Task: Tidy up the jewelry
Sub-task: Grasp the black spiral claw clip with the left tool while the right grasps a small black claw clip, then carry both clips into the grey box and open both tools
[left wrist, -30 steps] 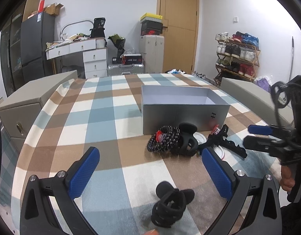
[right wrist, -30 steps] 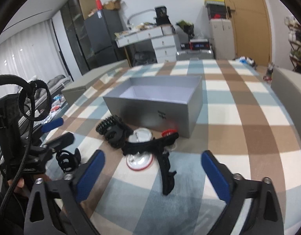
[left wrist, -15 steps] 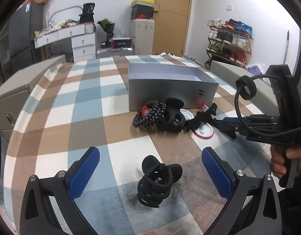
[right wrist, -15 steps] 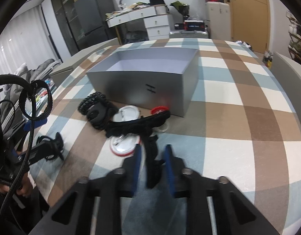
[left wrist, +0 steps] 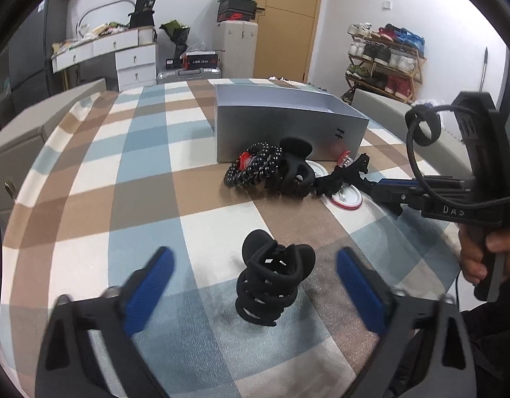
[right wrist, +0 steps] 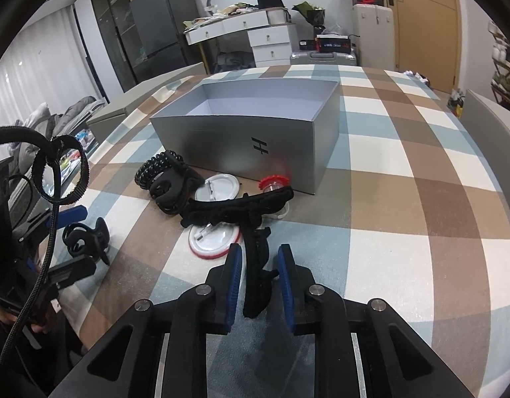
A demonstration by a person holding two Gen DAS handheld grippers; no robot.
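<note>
**Right gripper narrowed around the long hair clip**

The right gripper [right wrist: 259, 273], wide apart a second ago, is now drawn in around the stem of the long black hair clip [right wrist: 255, 278]; a slight reopening has followed and contact by the pads cannot be told. The left gripper [left wrist: 255, 278] is seen spread, its jaws lately narrowed a little, with the black claw clip [left wrist: 271, 287] untouched between them on the checked cloth [left wrist: 138, 179]. An "H"-like mark is printed on the silver box [right wrist: 255, 144]; "DAS" is read on the right tool.
</note>
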